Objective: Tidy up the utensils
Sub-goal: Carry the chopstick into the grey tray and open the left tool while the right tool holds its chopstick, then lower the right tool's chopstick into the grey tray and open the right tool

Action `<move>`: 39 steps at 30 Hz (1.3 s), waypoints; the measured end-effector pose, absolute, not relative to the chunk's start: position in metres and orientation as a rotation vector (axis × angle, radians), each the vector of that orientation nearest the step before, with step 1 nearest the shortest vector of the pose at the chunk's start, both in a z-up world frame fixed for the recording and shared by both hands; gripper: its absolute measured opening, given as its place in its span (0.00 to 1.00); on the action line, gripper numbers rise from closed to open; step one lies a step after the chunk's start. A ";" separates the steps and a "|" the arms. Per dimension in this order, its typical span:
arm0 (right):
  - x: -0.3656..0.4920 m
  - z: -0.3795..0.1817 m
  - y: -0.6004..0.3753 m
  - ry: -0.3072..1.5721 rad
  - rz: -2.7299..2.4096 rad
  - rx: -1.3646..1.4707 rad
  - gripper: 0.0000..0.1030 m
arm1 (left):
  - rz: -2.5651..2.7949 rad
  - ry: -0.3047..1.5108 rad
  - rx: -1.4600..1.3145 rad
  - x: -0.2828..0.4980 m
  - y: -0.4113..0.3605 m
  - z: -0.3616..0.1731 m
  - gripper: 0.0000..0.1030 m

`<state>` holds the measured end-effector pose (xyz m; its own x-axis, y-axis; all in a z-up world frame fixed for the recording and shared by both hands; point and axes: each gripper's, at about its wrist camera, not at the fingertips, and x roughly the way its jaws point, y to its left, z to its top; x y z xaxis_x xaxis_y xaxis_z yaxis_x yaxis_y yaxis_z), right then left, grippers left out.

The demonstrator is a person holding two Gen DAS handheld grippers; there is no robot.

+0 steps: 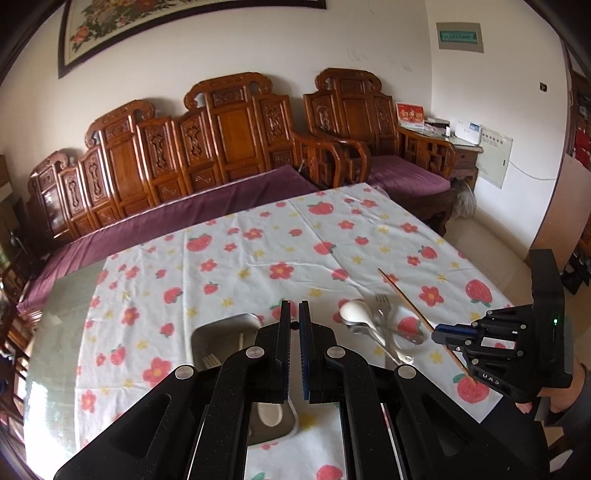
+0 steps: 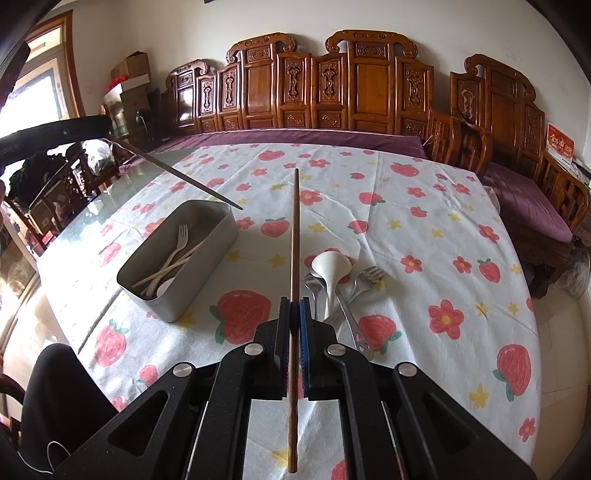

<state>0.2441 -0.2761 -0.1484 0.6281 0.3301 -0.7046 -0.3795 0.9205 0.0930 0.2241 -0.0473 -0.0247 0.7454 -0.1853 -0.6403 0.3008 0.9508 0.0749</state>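
Brown wooden chopstick (image 2: 294, 236) clamped between right gripper (image 2: 294, 306) fingers, pointing forward, raised off the cloth. Grey metal rectangular bin (image 2: 207, 266) holds pale forks (image 2: 181, 240) and chopsticks, crossed. Just beside it to the right, a loose pile: white ceramic spoon (image 2: 330, 266) lying atop steel spoons, steel fork (image 2: 369, 275) alongside.

Not much you can actually read here. There's a red card (image 1: 409, 115) with gold characters on the side table (image 1: 466, 147) by the armchair, too blurry to make out. The right gripper (image 1: 456, 341) has white letters on its body, seen upside down, unreadable. The green-and-white wall panel (image 1: 460, 36) has print too, way too small.
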 end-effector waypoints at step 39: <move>0.286 -0.160 -0.154 0.830 0.546 -0.135 0.06 | -0.170 0.802 0.057 0.227 0.041 -0.147 0.04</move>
<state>0.2857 -0.1542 -0.1603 0.5467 0.4075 -0.7314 -0.5102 0.8548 0.0949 0.2273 0.0412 -0.1471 0.6822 -0.1300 -0.7195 0.1732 0.9848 -0.0138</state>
